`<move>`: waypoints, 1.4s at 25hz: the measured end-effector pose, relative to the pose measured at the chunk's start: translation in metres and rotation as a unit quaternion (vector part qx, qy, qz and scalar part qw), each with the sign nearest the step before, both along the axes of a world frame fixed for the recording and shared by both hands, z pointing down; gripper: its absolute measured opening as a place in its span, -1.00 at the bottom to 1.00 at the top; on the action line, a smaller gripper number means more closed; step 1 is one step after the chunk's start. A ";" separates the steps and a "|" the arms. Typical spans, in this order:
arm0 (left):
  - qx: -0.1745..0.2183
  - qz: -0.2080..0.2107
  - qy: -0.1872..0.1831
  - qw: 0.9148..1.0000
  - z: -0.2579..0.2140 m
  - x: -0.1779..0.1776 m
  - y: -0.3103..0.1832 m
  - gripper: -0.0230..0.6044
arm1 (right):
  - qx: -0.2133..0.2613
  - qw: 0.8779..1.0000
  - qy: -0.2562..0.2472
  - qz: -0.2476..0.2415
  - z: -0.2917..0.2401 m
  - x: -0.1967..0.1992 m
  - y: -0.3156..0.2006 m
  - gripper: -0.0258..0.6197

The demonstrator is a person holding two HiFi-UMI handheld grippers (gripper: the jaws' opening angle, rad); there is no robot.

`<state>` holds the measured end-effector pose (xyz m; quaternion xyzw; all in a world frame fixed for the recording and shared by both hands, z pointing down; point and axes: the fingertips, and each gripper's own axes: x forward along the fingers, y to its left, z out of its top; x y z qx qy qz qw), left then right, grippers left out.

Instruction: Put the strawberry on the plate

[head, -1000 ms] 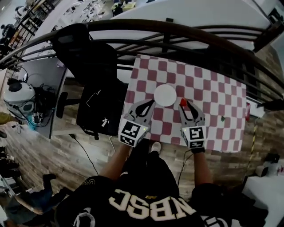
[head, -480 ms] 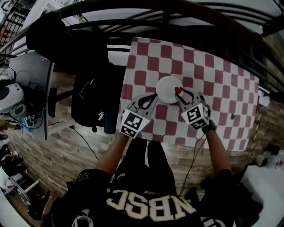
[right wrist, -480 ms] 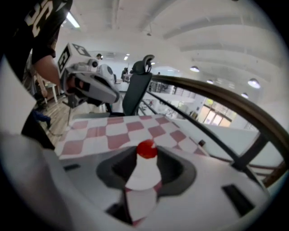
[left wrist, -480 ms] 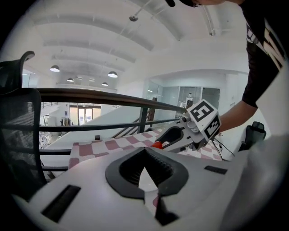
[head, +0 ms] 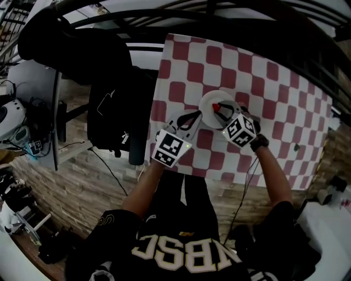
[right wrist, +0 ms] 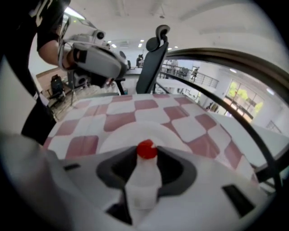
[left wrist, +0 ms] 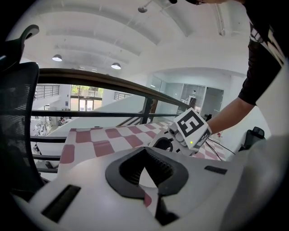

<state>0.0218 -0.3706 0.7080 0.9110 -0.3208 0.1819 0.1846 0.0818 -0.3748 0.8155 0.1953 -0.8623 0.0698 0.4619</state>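
The right gripper [right wrist: 146,153] pinches a small strawberry [right wrist: 146,149] at its tips over the white plate [right wrist: 118,135]. The fruit's long axis seems to run up out of the jaws, though blur hides which end is pointed. The left gripper [head: 192,117], pressed together on nothing, hangs beside the plate above the red-and-white checked table [head: 258,71], by a dark railing [head: 164,16] in a bright, white-vaulted hall; the berry is rounded and plain red.
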 end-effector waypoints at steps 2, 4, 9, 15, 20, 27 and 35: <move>-0.003 0.004 -0.002 1.000 0.004 0.001 0.001 -0.88 | -0.014 1.000 -0.012 0.012 0.002 0.000 0.000 -0.47; -0.008 0.004 -0.003 1.000 0.005 0.002 0.000 -0.88 | -0.017 1.000 -0.011 0.015 0.003 0.000 -0.003 -0.47; -0.009 0.000 -0.003 1.000 -0.006 0.007 -0.001 -0.88 | -0.013 1.000 -0.001 0.022 -0.011 0.008 -0.006 -0.43; 0.011 -0.028 0.011 0.999 -0.060 0.013 -0.010 -0.88 | 0.030 0.996 -0.038 0.072 -0.082 0.025 -0.008 -0.43; 0.035 -0.045 0.037 0.998 -0.126 0.020 -0.012 -0.88 | 0.078 0.971 -0.130 0.185 -0.178 0.045 -0.006 -0.44; 0.115 -0.043 0.057 0.991 -0.218 0.036 0.001 -0.88 | 0.181 0.895 -0.253 0.319 -0.305 0.073 0.021 -0.66; 0.190 -0.067 0.104 0.974 -0.293 0.046 0.026 -0.88 | 0.253 0.812 -0.340 0.402 -0.387 0.071 0.057 -0.85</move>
